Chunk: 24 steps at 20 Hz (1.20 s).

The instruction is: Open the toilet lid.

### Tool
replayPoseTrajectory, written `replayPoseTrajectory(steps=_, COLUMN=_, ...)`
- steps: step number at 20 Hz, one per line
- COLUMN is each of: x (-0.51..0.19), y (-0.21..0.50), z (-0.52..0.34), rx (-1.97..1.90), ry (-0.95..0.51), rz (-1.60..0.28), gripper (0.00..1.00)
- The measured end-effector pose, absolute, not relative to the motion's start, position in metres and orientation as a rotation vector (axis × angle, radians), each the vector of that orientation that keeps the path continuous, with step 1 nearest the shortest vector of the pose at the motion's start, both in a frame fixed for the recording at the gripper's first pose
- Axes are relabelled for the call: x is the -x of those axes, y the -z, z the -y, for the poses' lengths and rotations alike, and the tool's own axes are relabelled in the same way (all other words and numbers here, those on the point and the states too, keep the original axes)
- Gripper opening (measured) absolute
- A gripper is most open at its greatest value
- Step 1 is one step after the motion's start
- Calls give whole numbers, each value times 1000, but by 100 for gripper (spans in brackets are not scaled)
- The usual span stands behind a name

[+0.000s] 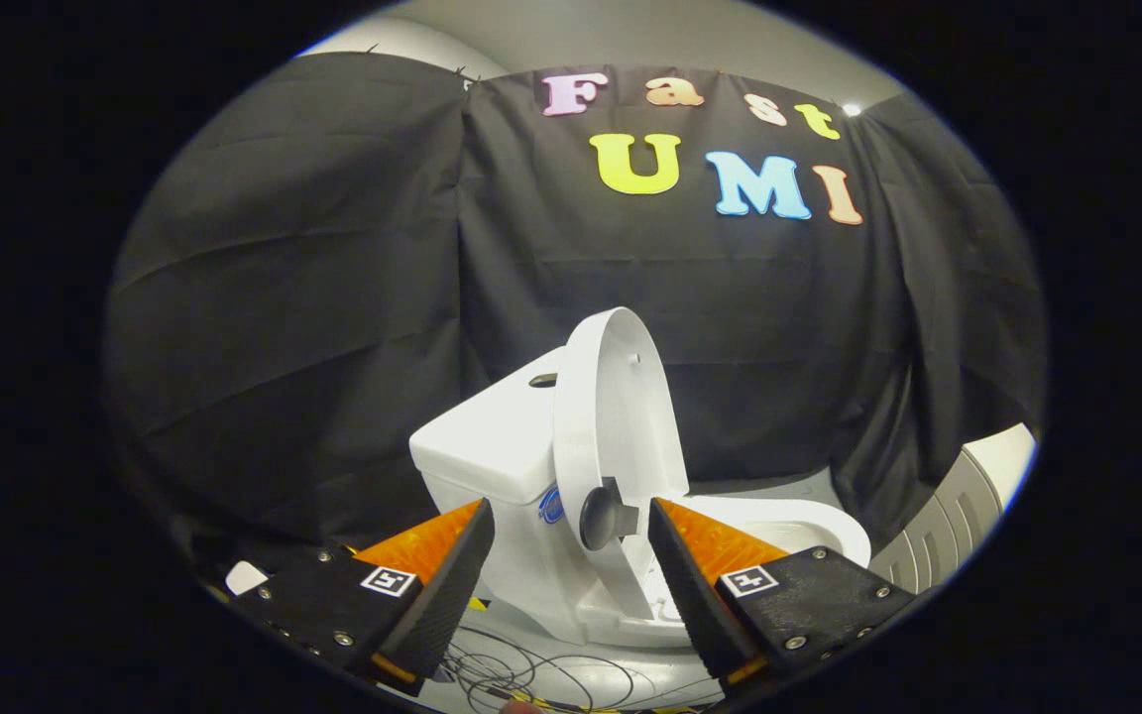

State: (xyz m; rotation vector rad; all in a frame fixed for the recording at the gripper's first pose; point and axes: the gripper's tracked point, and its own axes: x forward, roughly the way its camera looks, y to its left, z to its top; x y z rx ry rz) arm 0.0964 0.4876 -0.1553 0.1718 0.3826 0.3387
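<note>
A small white toilet (531,585) stands on the floor just ahead of my fingers, its tank (492,436) to the left. The white lid (616,416) stands raised, nearly upright, leaning toward the tank. A dark round knob (603,516) sticks out of the lid near its lower edge, toward me. The open bowl rim (809,526) extends to the right of the lid. My gripper (571,526) is open, fingers spread wide to either side of the knob without touching it or the lid.
Black cloth forms the booth wall behind the toilet. Thin dark cables (521,674) lie tangled on the pale floor below the fingers. A pale ribbed object (958,516) stands at the right, beyond the bowl. A small white piece (246,575) lies at the left.
</note>
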Motion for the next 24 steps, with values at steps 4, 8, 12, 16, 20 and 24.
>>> replayPoseTrajectory(steps=4, x=-94, y=120, z=-458, rx=-238, ry=-367, rz=-310, gripper=95)
replayPoseTrajectory(steps=8, x=-93, y=92, z=-405, rx=-199, ry=-345, rz=-225, gripper=95)
replayPoseTrajectory(steps=12, x=-89, y=71, z=-351, rx=-153, ry=-335, rz=-171, gripper=95)
replayPoseTrajectory(steps=16, x=-89, y=51, z=-275, rx=-79, ry=-279, rz=-106, gripper=95)
replayPoseTrajectory(steps=20, x=-98, y=32, z=-204, rx=-135, ry=-234, rz=-52, gripper=95)
replayPoseTrajectory(steps=24, x=-102, y=22, z=-109, rx=-22, ry=-110, rz=-55, gripper=95)
